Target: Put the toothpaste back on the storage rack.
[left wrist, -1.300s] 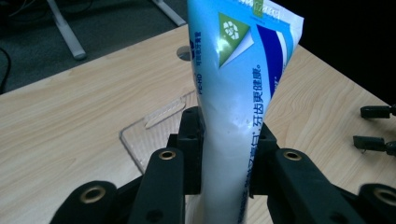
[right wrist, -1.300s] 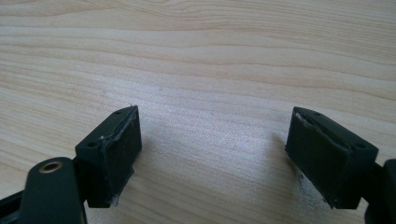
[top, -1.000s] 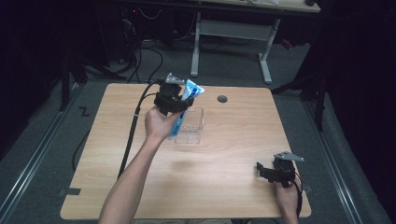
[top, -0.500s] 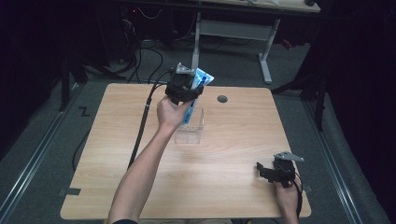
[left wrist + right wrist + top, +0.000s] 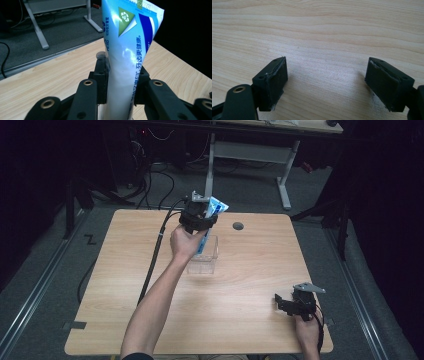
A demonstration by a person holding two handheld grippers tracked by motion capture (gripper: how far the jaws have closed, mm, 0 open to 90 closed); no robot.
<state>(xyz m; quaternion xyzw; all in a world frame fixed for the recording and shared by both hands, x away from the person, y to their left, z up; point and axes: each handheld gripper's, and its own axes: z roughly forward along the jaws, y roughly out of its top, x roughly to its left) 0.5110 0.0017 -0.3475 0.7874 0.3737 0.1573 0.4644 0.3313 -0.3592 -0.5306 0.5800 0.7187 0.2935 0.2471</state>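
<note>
We hold the toothpaste tube (image 5: 127, 62) clamped in the left tongs (image 5: 200, 220), upright above the clear box (image 5: 204, 257) mid-surface; we should lower it straight, keeping clear of the walls. The right tongs (image 5: 327, 82) rest open near the front edge. The tube's label shows Chinese characters, too small to read.

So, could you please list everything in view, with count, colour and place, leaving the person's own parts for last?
table: one, light wood, centre of the high view.
clear container: one, transparent, upper middle of the table.
toothpaste tube: one, blue and white, gripped in the left claw, lower end inside the container.
round port: one, grey, far edge of the tabletop.
desk frame: one, white-legged, on the floor behind.
left claw: one, black, above the container, shut on the tube.
right claw: one, black, open, low over the table's near right corner.
</note>
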